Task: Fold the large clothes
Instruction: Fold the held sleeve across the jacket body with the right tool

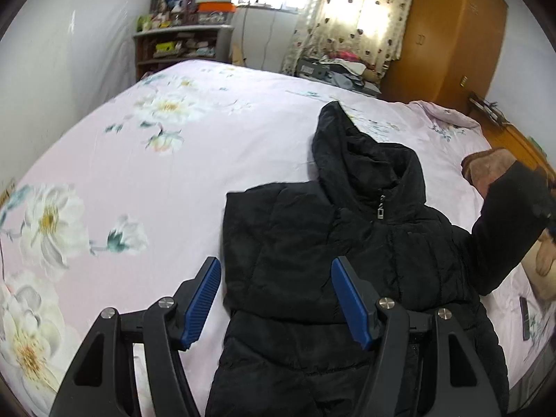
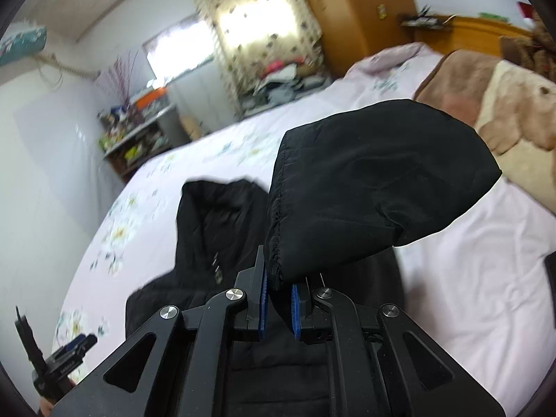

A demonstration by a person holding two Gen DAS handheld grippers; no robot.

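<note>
**Right gripper lifts a sleeve; left gripper hangs open over the jacket**

A black hooded jacket point(image 1: 347, 260) lies front-up on the bed point(image 1: 173, 173), nearer the bed's right side than its left, with the hood point(image 1: 351, 153) pointing toward the far edge and the zip pull showing at the collar.

The left gripper point(image 1: 276, 299) hovers above the jacket's left flank, its blue pads point(image 1: 205, 302) spread wide with nothing between them. One pad is over the sheet, the other over the jacket's chest.

The right gripper point(image 2: 278, 307) has its jaws drawn close together, pinching the cuff of the sleeve point(image 2: 375, 180). The sleeve is raised off the bed and bulges above the fingers, while the rest of the jacket stays flat below.

A brown blanket point(image 2: 462, 80) sits by the bed's right edge near the headboard.
</note>
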